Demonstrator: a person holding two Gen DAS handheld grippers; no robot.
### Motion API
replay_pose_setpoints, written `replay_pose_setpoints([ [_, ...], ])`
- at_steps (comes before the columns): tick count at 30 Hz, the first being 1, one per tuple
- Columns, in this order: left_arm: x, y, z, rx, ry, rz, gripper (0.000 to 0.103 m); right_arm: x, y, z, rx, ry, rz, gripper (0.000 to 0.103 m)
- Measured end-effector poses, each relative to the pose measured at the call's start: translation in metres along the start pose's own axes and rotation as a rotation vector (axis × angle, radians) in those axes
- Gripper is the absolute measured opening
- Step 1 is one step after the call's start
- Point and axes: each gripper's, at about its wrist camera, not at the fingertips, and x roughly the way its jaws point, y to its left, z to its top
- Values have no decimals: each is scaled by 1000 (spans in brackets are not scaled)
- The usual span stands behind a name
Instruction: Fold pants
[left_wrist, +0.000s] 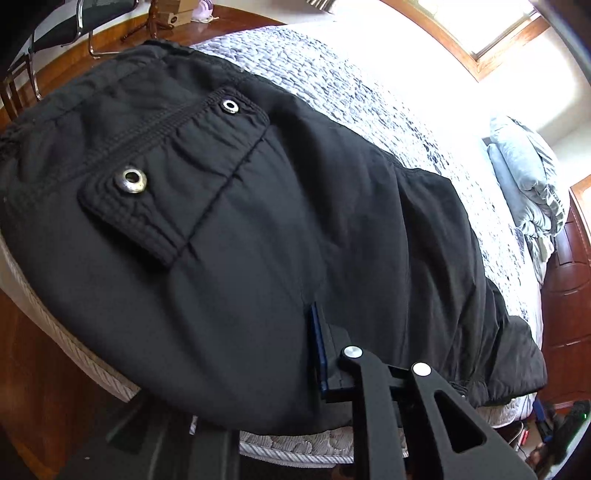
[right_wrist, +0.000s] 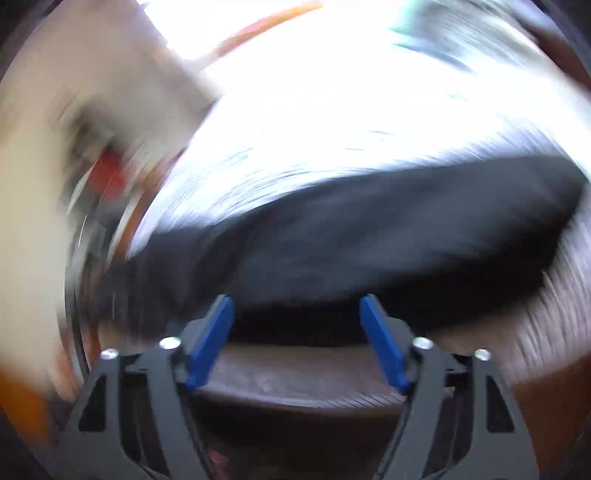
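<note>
Black pants (left_wrist: 258, 229) lie spread on a bed, with a flap pocket bearing two metal snaps (left_wrist: 130, 180) at the left. My left gripper (left_wrist: 314, 332) is at the pants' near edge; one blue pad shows, and black cloth drapes over the rest of the gripper, so it looks shut on the pants. In the blurred right wrist view the pants (right_wrist: 369, 236) are a dark band across the bed. My right gripper (right_wrist: 295, 306) is open and empty just in front of their near edge, with its blue fingers (right_wrist: 210, 339) wide apart.
The bed has a white and grey patterned quilt (left_wrist: 369, 96) and a grey pillow (left_wrist: 524, 177) at the far right. Wooden floor (left_wrist: 44, 325) and chair legs (left_wrist: 22, 81) lie at the left. A wooden headboard (left_wrist: 569, 295) stands at the right.
</note>
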Motion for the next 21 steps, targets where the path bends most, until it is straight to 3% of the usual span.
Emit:
replay_pose_setpoints([
  [2,1,0,0,-8,1,-3,17,-13,-56,12,270,6,19,80],
  [4,2,1,-1,-12,2,5,20,-14,-94,22,423,9,26,79],
  [9,7,-3,0,-17,-2,33,25,-2,-123,47,524,-16,7,77],
  [11,8,-3,-1,-28,-4,37,27,10,-134,56,580,24,-32,74],
  [12,8,-4,-1,-30,-4,43,29,18,-138,58,603,42,-49,58],
  [13,9,-2,-1,-29,-4,46,31,27,-140,60,612,55,-34,31],
  [15,12,-4,0,-29,-1,48,35,37,-141,63,604,73,-18,5],
  [18,15,-2,2,-41,4,37,37,37,-126,81,524,52,-35,3],
  [20,18,0,2,-55,6,27,38,26,-107,97,445,-4,50,3],
  [21,19,0,1,-58,5,24,39,15,-90,109,363,-63,132,3],
])
